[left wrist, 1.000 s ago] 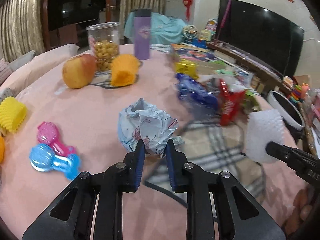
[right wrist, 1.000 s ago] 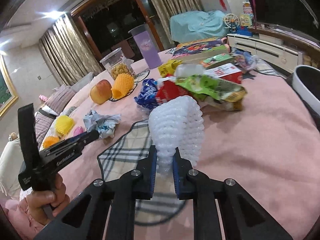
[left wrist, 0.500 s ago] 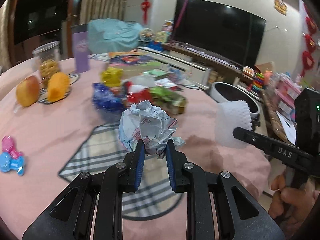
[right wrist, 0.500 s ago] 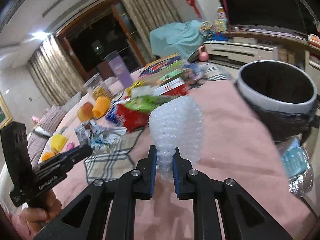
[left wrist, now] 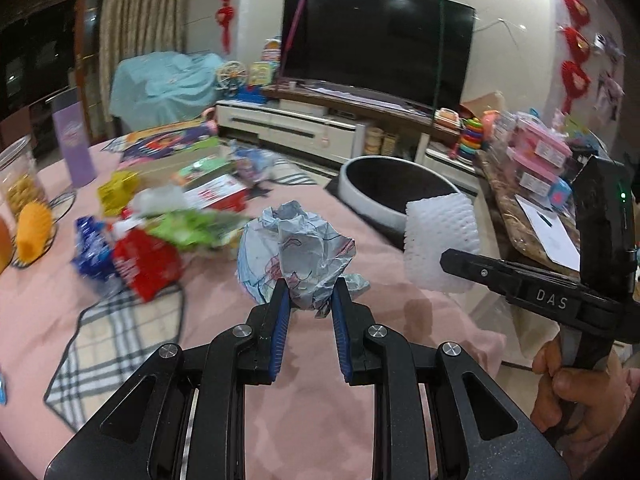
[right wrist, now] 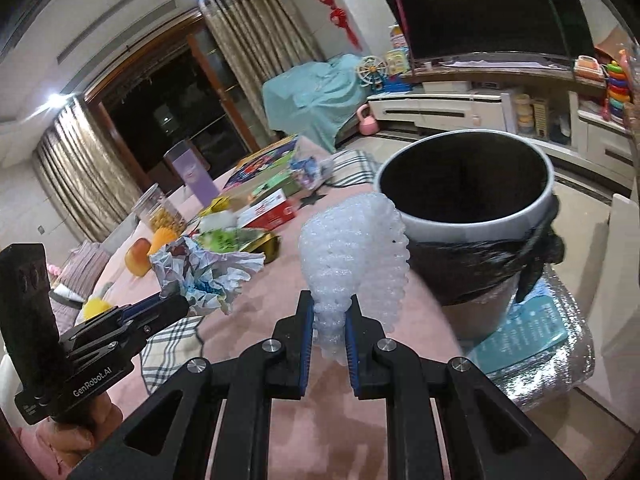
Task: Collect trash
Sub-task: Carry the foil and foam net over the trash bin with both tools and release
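My left gripper is shut on a crumpled paper ball and holds it above the pink table. It also shows in the right wrist view. My right gripper is shut on a white foam fruit net, also seen in the left wrist view. A grey trash bin with a black liner stands past the table's edge, just right of the net; its rim shows in the left wrist view.
Snack wrappers, a red and white box, a purple cup, a jar and fruit lie on the pink table. A plaid mat lies to the left. A silver insulated bag lies under the bin.
Both grippers have swung right with their loads, from over the table's middle toward its edge. The bin is now larger and closer in both views.
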